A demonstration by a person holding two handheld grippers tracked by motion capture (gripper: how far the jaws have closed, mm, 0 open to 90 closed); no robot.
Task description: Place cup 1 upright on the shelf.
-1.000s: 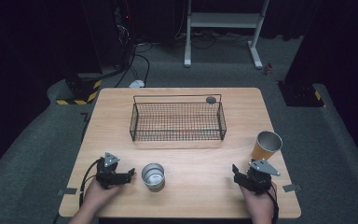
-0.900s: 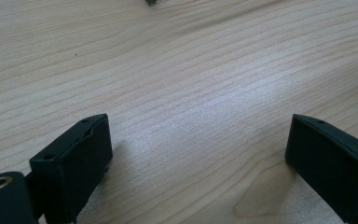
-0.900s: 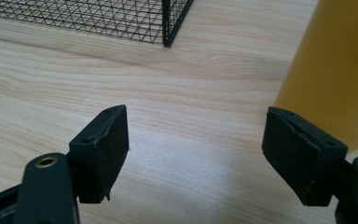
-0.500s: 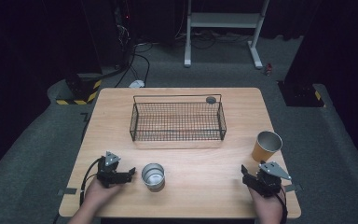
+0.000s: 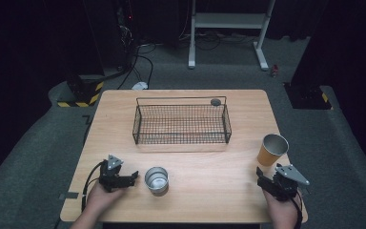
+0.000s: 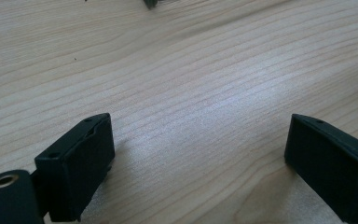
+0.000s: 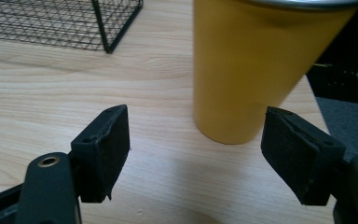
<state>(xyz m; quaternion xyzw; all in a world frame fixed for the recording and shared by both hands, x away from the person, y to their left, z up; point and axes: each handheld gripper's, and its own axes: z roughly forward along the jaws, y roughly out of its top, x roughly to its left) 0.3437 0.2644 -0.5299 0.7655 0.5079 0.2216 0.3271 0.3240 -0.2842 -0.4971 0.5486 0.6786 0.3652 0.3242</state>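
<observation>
Wooden table, right claw apart just short of yellow cup, left claw apart, closing, nothing between.

Light wooden counter, grain running left to right. Far centre: black wire basket, a small dark round object at its far right corner. Near left: short steel cup, upright. Right edge: tall orange cup, also upright.

Blk fingers, grey plate, blk cable.
</observation>
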